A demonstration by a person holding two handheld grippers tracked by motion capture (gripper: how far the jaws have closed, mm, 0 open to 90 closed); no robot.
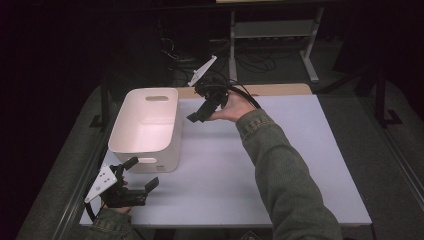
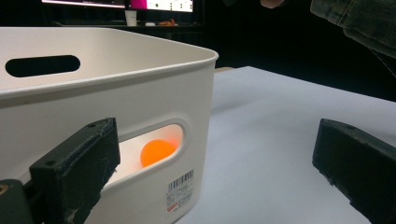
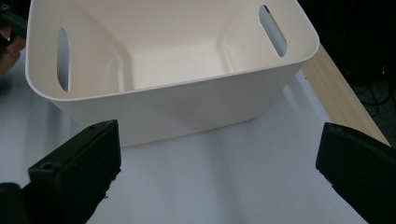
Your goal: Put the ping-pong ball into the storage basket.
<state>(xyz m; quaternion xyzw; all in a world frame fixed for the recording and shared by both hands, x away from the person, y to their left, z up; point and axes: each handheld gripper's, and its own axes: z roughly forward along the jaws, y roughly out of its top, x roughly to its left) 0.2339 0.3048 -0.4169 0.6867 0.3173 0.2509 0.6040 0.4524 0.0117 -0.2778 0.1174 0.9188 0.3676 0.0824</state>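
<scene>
Storage bin (image 1: 145, 127), smooth white plastic with rounded corners and slot handles, sits on the matte worktop (image 1: 280, 165); an orange ball (image 2: 157, 151) glows inside. Left claw (image 1: 137, 175) and right claw (image 1: 200, 112) both gape wide, empty.

Pretty sure anyone can tell this is a lab or test room and not somebody's home: my white desk (image 1: 280, 165) sits in a dark space with a tangle of cables (image 1: 175, 57) lying on the floor behind it. There's a bare metal-framed bench (image 1: 272, 30) further back, and lit-up monitors (image 2: 140, 4) glow in the dark past my desk, with a paper cup (image 2: 131, 17) next to them.
</scene>
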